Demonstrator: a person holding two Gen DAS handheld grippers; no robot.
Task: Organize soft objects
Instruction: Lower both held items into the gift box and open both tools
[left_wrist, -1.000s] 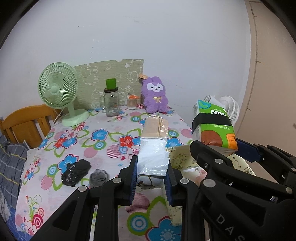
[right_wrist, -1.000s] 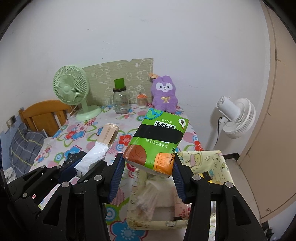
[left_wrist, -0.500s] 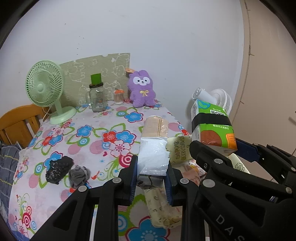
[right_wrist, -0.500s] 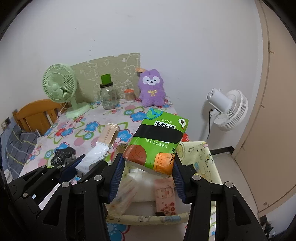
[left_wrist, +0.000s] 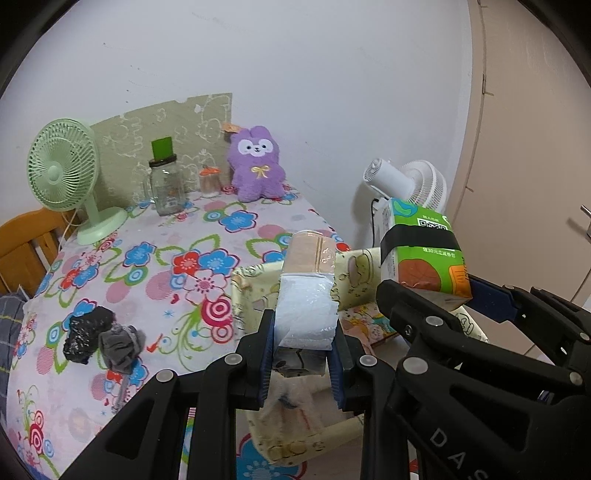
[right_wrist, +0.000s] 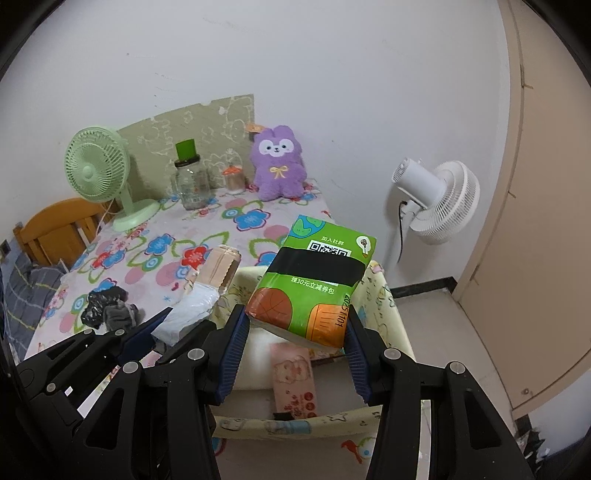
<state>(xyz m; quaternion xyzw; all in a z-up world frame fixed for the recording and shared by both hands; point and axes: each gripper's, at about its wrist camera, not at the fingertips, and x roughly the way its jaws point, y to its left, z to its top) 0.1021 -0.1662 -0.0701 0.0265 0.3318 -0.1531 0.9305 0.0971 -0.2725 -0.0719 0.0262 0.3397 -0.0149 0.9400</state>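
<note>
The green tissue pack (right_wrist: 314, 284) sits pinched between the pads of the right claw (right_wrist: 295, 354), gripped by its near end so that most of it juts forward over the pale yellow fabric bin (right_wrist: 380, 291); that hold looks chosen so the pack can simply be let go and fall inside. Just beside it, the left claw (left_wrist: 301, 354) is pressed onto a clear plastic bag (left_wrist: 306, 314) of white and tan soft goods, also clamped at the near end, with the tan part (left_wrist: 310, 254) reaching out above the bin's far rim (left_wrist: 255, 273). Both loads hang over the open bin, which stands at the near edge of the flowered counter (left_wrist: 155, 266) and already holds a pink packet (right_wrist: 293, 380) on its floor. Off to the left on the counter lie a black crumpled piece (left_wrist: 86, 332) touching a grey one (left_wrist: 120, 347), seemingly next to be sorted. At the back, a purple plush toy (left_wrist: 256, 166), a glass jar (left_wrist: 166, 184) and a green fan (left_wrist: 66, 173) stand against the wall, well apart from the bin.
</note>
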